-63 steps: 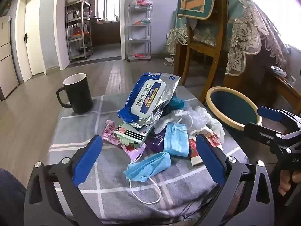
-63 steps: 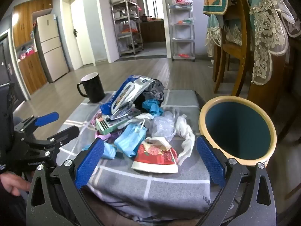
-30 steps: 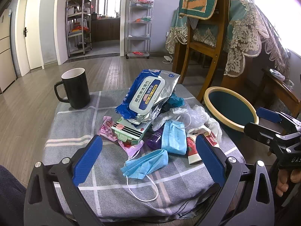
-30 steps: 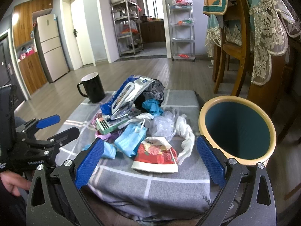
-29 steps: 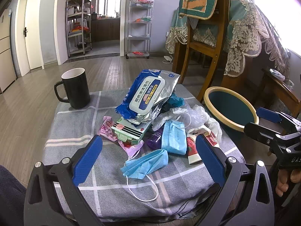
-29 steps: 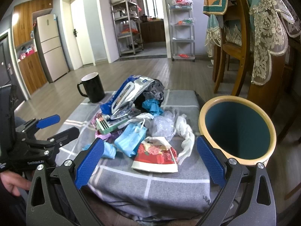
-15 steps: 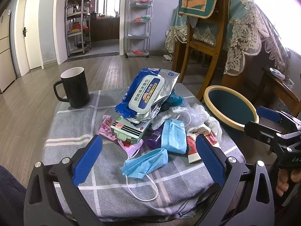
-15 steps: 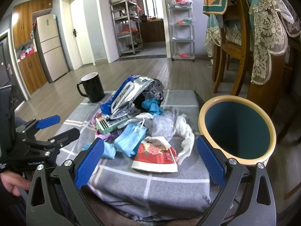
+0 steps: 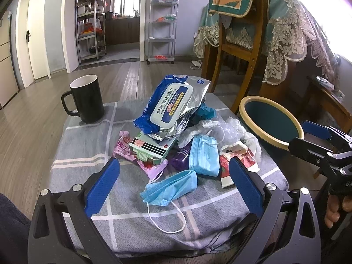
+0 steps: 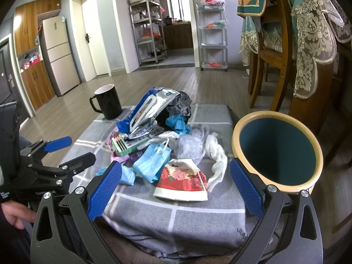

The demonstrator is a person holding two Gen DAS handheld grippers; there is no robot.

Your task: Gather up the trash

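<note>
A pile of trash lies on a grey checked stool (image 9: 83, 154): a blue wet-wipes pack (image 9: 170, 106), a green box (image 9: 151, 148), pink wrappers (image 9: 123, 146), two blue face masks (image 9: 170, 186) (image 9: 204, 155), clear plastic (image 10: 190, 146), white tissue (image 10: 216, 154) and a red flowered paper cup (image 10: 182, 182). A teal bin with a cream rim (image 10: 276, 151) stands at the stool's right. My left gripper (image 9: 173, 186) is open around the near mask, above it. My right gripper (image 10: 175, 182) is open, with the red cup between its fingers in the view.
A black mug (image 9: 87, 99) stands at the stool's far left corner. A wooden chair (image 9: 237, 50) and a lace-covered table (image 9: 297, 35) rise behind the bin. Metal shelves (image 9: 161, 28) and a doorway lie far back across the wooden floor. A hand (image 10: 15, 214) holds the left gripper.
The left wrist view has crept slightly closer and lower toward the pile. The right gripper has barely moved. Both stay open and no trash has shifted.
</note>
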